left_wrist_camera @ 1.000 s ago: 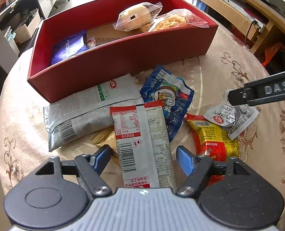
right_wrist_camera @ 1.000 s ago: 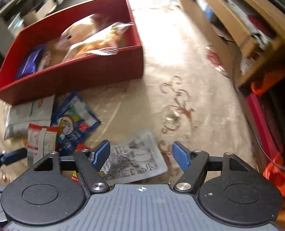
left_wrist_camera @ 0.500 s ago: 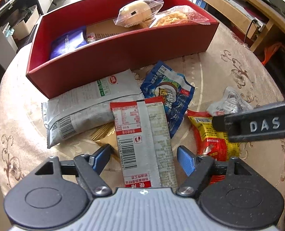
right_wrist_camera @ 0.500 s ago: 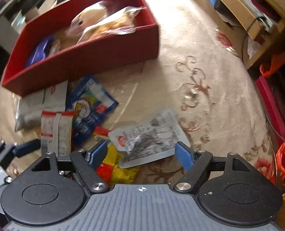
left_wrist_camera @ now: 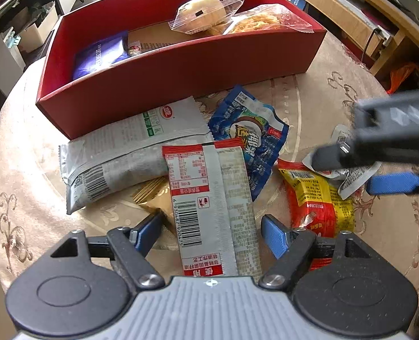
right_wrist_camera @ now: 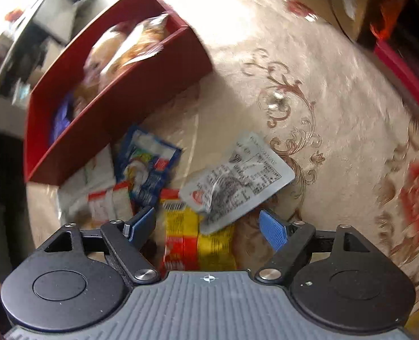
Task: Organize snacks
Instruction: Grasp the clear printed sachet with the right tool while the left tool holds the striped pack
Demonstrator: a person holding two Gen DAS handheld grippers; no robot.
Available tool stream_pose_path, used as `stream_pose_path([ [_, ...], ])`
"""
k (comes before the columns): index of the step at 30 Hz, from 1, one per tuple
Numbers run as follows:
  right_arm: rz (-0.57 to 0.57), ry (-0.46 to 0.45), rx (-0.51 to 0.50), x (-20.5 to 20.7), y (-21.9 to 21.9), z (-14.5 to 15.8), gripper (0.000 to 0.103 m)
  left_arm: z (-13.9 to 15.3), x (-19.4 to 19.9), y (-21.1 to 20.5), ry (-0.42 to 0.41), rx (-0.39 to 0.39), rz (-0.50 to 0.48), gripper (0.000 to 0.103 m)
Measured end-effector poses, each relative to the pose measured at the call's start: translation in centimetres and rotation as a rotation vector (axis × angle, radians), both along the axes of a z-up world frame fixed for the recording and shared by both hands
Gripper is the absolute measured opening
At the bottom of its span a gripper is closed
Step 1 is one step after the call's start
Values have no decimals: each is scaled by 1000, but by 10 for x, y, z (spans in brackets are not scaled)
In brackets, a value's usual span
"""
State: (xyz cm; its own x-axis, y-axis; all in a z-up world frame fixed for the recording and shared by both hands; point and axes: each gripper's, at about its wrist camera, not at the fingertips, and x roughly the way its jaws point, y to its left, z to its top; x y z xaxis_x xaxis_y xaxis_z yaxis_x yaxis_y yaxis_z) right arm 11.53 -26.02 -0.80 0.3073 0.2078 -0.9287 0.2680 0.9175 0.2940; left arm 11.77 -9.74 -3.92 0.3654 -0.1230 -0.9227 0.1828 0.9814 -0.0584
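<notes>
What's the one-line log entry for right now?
left gripper: open, straddling red-white packet | right gripper: open, over silver packet | red box: holds bun, chips, purple pack | table: five packets loose

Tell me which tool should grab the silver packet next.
Right. The right tool is open with the silver packet just ahead between its fingers; the left tool straddles the red-and-white packet.

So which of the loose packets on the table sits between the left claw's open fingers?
The long red-and-grey packet, barcode side up, reaching toward the left claw. The big grey packet, blue packet and red-and-yellow packet lie outside its fingers.
</notes>
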Motion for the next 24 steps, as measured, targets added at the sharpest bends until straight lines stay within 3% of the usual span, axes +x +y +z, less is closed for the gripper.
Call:
stream_pose_path([
  [3, -2, -11, -43, 13, 8, -3, 77, -1, -1, 1, -1, -2, -3, 74],
  [6, 69, -36, -243, 25, 21, -3, 68, -1, -2, 0, -1, 1, -5, 74],
  [8, 114, -48, -334, 31, 27, -3, 73, -2, -3, -1, -3, 4, -11, 75],
  [11, 113, -66, -372, 36, 29, 0, 72, -3, -4, -4, -6, 12, -16, 76],
  [14, 147, -86, -484, 40, 36, -1, 75, -3, -5, -5, -4, 13, -15, 77],
  [18, 134, -44, -339, 43, 31, -7, 74, -3, -7, -5, -3, 10, -16, 77],
  [21, 143, -45, -387, 44, 36, -13, 76, -4, -7, -5, -3, 9, -14, 77],
  [24, 153, -56, -386, 42, 39, -11, 66, -3, -7, -5, -1, 9, -12, 77],
])
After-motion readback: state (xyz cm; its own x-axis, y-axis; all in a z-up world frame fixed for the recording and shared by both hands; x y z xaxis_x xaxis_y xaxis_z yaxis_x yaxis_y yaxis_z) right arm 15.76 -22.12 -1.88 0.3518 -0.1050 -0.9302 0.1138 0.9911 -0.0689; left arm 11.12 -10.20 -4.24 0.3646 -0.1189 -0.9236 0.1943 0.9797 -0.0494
